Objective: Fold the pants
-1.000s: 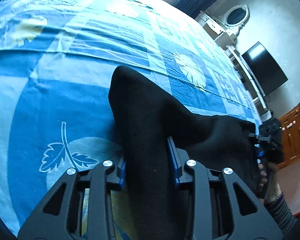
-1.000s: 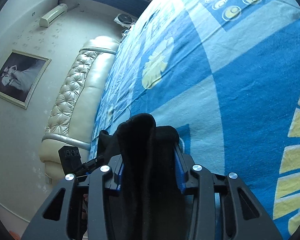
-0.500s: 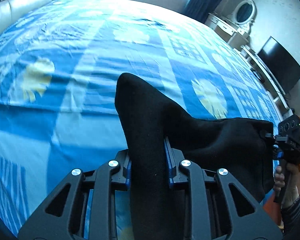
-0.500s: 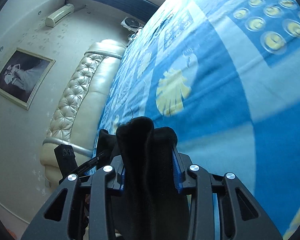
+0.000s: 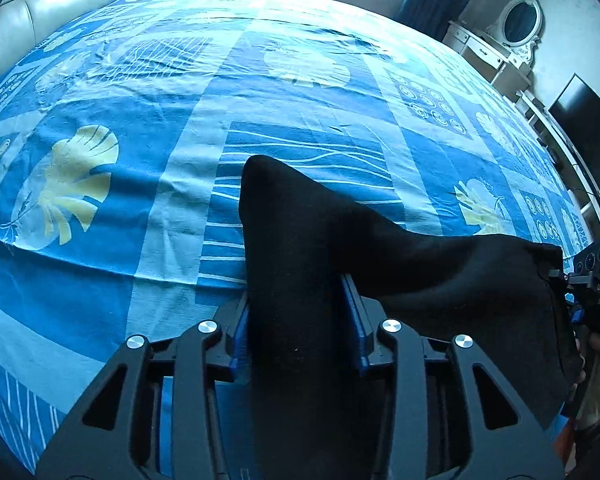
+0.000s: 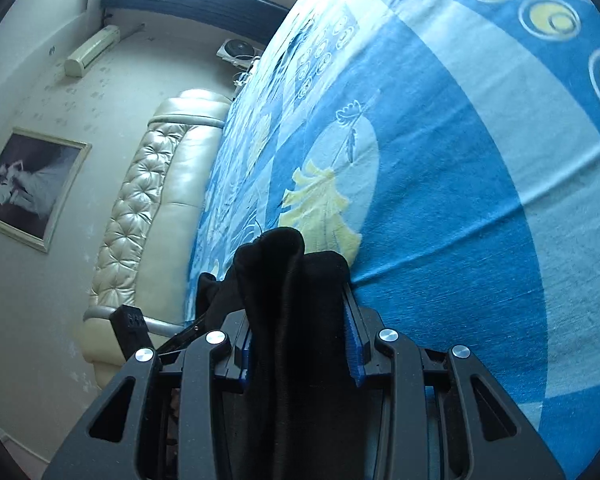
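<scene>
The black pants (image 5: 340,248) hang stretched between both grippers above the bed (image 5: 180,100), which has a blue patterned cover. My left gripper (image 5: 296,320) is shut on one bunched end of the cloth. The cloth runs right to my right gripper (image 5: 572,304), seen at the right edge in a hand. In the right wrist view my right gripper (image 6: 296,332) is shut on a thick fold of the pants (image 6: 292,280). The left gripper's body (image 6: 132,324) shows at lower left there. The fingertips are hidden by cloth.
A cream tufted headboard (image 6: 140,208) lines one side of the bed. A white dresser with an oval mirror (image 5: 516,28) and a dark TV (image 5: 580,128) stand along the far right wall. A framed picture (image 6: 24,184) hangs on the wall.
Both grippers have risen and tilted with the pants held between them. More of the bed cover and the headboard now shows. The grips are unchanged.
</scene>
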The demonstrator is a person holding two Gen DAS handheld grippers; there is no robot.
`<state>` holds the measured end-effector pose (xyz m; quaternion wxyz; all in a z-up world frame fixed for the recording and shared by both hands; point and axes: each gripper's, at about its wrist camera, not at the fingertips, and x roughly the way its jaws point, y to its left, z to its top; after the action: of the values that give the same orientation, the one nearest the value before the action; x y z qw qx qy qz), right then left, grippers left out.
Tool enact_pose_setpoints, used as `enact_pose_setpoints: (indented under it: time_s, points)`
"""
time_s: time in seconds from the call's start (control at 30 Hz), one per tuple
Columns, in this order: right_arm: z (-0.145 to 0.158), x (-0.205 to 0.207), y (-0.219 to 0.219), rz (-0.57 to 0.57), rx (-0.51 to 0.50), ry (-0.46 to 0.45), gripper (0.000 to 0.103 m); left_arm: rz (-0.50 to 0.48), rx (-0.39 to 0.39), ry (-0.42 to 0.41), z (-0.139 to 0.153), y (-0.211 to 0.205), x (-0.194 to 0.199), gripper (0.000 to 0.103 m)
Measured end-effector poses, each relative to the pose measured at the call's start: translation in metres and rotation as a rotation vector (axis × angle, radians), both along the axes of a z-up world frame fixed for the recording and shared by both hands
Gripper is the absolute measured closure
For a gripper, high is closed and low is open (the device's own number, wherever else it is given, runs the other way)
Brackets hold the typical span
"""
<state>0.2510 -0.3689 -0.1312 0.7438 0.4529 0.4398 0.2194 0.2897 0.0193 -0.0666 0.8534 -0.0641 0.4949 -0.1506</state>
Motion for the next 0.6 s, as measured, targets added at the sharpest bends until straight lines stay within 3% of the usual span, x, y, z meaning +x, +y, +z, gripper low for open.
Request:
enact_pose_setpoints:
  time_s: [0.6]
  points:
    - [0.0003, -0.0023, -0.0065, -0.014, 0.007, 0.007, 0.067, 0.001, -0.018, 0.013, -0.0018, 0.0009, 0.0024, 0.062]
